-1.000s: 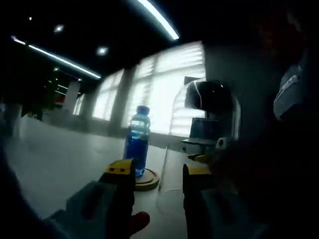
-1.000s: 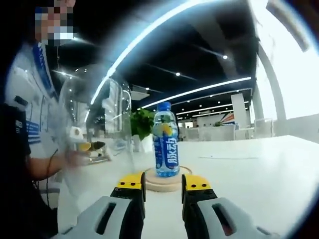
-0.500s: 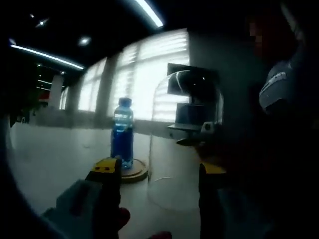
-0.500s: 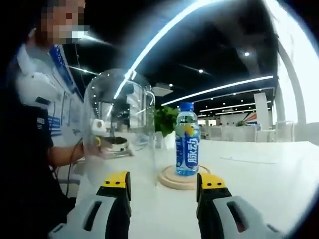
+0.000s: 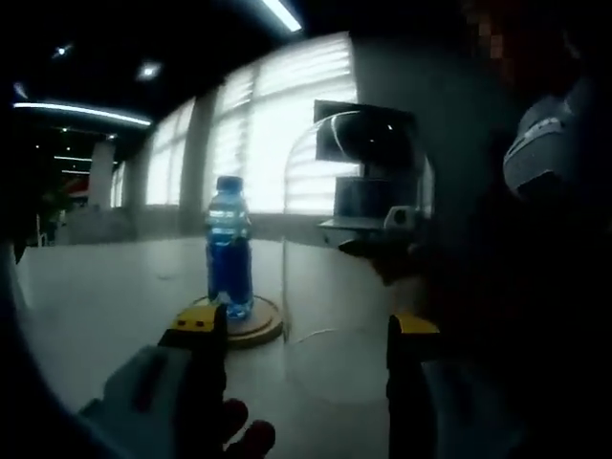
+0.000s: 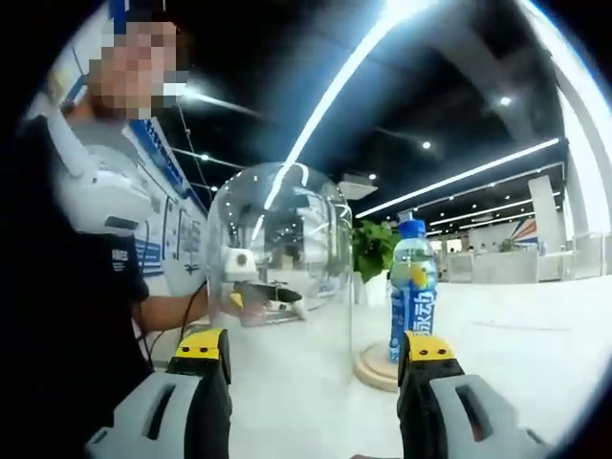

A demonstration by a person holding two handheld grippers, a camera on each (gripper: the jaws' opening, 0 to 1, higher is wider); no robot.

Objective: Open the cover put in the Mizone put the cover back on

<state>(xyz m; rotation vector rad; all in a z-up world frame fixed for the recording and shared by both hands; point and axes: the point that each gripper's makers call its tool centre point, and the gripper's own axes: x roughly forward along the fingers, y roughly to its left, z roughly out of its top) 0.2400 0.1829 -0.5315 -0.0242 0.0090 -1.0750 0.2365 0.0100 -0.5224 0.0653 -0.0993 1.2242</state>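
Cover off, bottle on its base: recovering is next

Left gripper [image 5: 301, 330], seen in its own view, has its jaws spread wide with nothing between them. Beyond its left jaw, at about ten o'clock from the jaw tips, the blue Mizone bottle [image 5: 229, 251] stands upright on the round wooden base [image 5: 251, 325]. The clear dome cover [image 5: 354, 249] stands on the white table [image 5: 105, 296] just beside the base, at about one o'clock, apart from the bottle. A person's dark sleeve [image 5: 535, 316] fills the three o'clock side.

Right gripper [image 6: 311, 349] likewise has its jaws wide apart and empty. In its view the cover [image 6: 279, 249] sits at eleven o'clock, between the jaws' line and the person, while the bottle [image 6: 413, 287] and base [image 6: 378, 368] lie at one o'clock.

By my reading, the bottle is already placed and the last step is in hand: putting the cover back. That calls for both grippers to close on the dome's sides, lift it above the bottle's cap, centre it and lower it squarely onto the base without knocking the bottle.
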